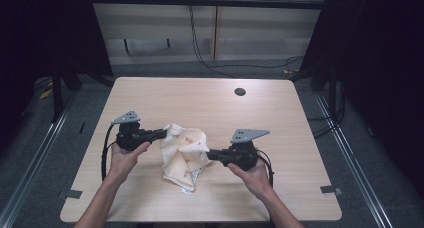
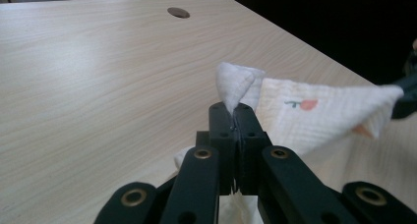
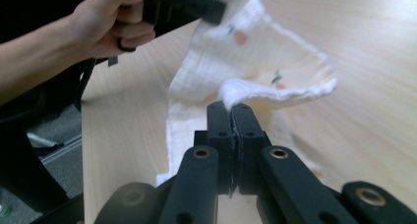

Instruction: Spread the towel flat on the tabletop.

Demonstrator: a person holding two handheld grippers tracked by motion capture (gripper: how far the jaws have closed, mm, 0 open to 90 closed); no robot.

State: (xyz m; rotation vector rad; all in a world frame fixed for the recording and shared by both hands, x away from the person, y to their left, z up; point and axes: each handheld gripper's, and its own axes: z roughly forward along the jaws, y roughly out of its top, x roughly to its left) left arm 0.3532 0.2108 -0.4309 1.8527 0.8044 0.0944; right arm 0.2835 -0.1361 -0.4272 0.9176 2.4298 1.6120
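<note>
Both grippers pinch the cloth (image 1: 184, 153): our left gripper (image 1: 164, 134) clamps its far-left corner, our right gripper (image 1: 210, 154) its right edge; we judge the lifting step underway, next spreading it apart; cream, fruit-printed, crumpled, it sags near the table's (image 1: 280, 108) near-middle.

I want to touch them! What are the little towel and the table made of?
The towel looks like soft cotton gauze, matte and crinkly: it droops in folds and has a fine woven ribbing, with small fruit prints. The table looks like pale wood, probably a smooth laminate over board: straight grain lines, an even surface and a slight sheen.
</note>
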